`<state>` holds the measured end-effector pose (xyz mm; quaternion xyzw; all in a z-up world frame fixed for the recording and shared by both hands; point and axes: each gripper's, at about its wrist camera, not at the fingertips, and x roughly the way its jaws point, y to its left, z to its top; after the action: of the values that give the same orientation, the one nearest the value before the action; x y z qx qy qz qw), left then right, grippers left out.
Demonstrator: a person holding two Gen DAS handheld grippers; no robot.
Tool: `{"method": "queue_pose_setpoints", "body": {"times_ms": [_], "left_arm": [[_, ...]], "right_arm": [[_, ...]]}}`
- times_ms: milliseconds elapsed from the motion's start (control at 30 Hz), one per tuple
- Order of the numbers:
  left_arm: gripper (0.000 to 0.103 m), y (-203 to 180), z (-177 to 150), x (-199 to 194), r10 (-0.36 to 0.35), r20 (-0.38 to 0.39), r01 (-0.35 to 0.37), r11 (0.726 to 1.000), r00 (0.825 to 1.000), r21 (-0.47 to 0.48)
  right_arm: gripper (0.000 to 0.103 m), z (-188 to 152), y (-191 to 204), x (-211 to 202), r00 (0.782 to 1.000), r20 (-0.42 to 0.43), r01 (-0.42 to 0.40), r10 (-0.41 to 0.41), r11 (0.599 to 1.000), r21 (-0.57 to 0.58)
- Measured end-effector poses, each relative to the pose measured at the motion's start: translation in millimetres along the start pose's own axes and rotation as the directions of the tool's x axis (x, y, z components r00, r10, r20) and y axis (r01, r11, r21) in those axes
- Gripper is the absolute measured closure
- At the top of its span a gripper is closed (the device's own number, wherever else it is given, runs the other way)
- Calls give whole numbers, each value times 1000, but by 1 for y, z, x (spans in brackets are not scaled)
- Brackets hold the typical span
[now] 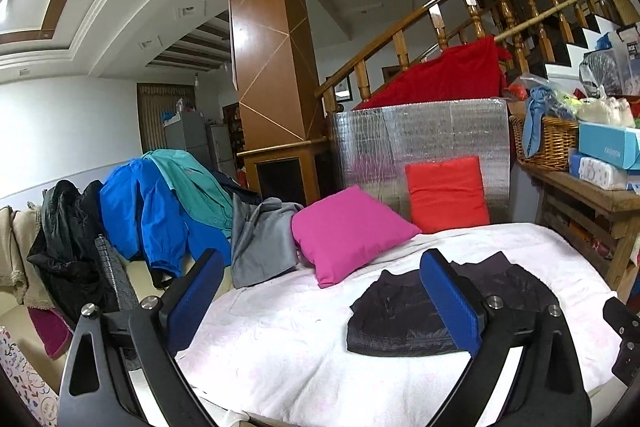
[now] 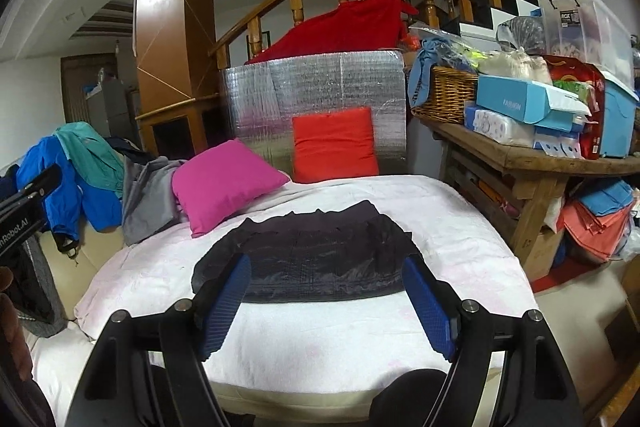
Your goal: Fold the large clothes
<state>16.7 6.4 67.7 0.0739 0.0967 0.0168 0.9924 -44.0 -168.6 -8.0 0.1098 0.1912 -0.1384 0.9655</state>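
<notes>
While both wrist cameras look forward over a white padded surface (image 2: 320,327), a dark folded garment (image 2: 316,255) is seen lying flat on it, with its long axis running left to right across both views. From the right gripper (image 2: 328,303) the garment lies straight ahead and just below, centred between the two blue pads; from the left gripper (image 1: 328,303) it lies ahead and off to the right, partly hidden behind the right-hand pad. The right hand is therefore judged the nearer and better lined up. Both grippers are shown with jaws spread wide and nothing clamped between them. A pink cushion (image 2: 224,183) and an orange cushion (image 2: 334,143) are propped beyond the garment. Readable writing is limited: "FASHION" on a light blue box (image 2: 524,103), "ROX" on a clear storage bin (image 2: 588,27), and a cut-off "nRobot.AI" on the left gripper's body at the right view's left edge.
</notes>
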Motion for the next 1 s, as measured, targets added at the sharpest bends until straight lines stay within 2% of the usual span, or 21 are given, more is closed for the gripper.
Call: {"method": "queue_pose_setpoints", "body": {"times_ms": [500, 1000], "left_arm": [[3, 1, 6, -34, 6, 49, -6, 1000, 999, -8], [2, 0, 4, -37, 11, 43, -11, 1000, 999, -15]], "right_arm": [[22, 12, 0, -34, 997, 70, -10, 9, 1000, 15], [22, 8, 3, -28, 999, 52, -15, 14, 1000, 24]]}}
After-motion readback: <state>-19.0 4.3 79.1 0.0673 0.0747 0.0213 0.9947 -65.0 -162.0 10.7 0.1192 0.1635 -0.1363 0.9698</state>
